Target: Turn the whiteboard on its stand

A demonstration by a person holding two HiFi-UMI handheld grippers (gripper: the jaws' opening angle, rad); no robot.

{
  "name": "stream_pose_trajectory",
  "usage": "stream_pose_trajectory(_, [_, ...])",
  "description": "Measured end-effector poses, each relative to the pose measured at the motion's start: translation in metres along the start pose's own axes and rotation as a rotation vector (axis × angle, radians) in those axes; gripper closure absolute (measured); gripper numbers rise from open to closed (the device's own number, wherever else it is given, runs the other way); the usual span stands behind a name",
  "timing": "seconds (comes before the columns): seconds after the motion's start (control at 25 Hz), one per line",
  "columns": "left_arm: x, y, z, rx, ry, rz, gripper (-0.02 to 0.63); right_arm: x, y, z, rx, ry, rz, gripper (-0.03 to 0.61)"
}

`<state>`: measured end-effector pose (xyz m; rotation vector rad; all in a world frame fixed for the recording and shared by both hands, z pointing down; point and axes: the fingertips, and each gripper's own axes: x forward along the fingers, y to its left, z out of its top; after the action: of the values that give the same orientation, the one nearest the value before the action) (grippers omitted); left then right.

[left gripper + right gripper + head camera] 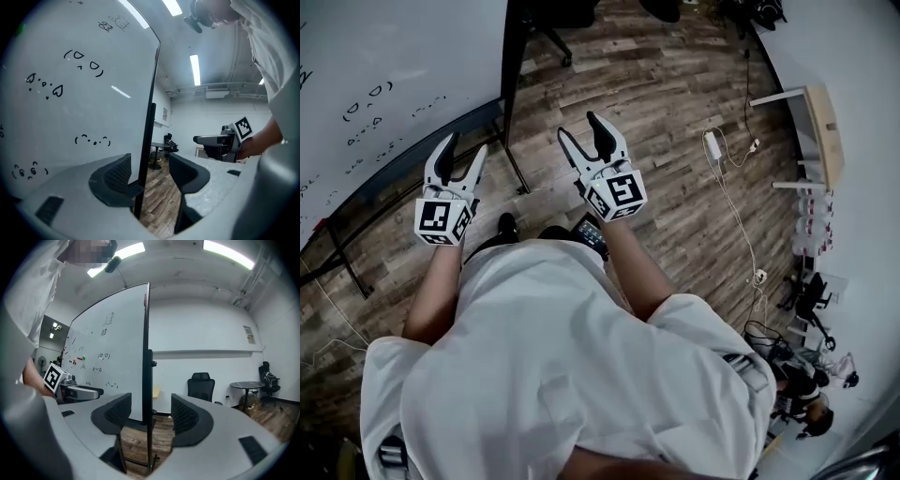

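Observation:
The whiteboard (384,84) with small black doodles fills the upper left of the head view, on a black stand (511,122). My left gripper (464,155) is open just in front of the board's lower edge. My right gripper (581,129) is open to the right of the stand post, over the floor. In the left gripper view the whiteboard (70,93) is close, and its side edge and black post (146,145) show between the open jaws of the left gripper (150,171). In the right gripper view the whiteboard (112,352) is seen edge-on beyond the right gripper (150,416). Neither gripper holds anything.
Wood-plank floor (656,103) lies under the stand. A white power strip with cable (712,145) lies to the right, near a pale shelf unit (820,131). A black office chair (201,385) and a round table (246,386) stand by the far wall. A chair base (553,37) is behind the board.

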<state>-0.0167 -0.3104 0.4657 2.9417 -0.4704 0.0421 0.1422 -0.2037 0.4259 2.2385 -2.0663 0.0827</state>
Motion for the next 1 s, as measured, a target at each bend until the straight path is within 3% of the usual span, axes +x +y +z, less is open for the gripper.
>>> stream_pose_trajectory(0.4, [0.008,0.023,0.018,0.021,-0.031,0.274,0.379,0.090,-0.017,0.017,-0.007,-0.021,0.382,0.319])
stream_pose_trajectory(0.72, [-0.001,0.013,0.025,0.023,-0.056,0.491,0.379,0.138,-0.013,0.021,-0.031,-0.013,0.692,0.318])
stream_pose_trajectory(1.0, [-0.028,0.005,0.030,0.029,-0.067,0.628,0.379,0.166,-0.003,0.019,-0.049,-0.006,0.858,0.316])
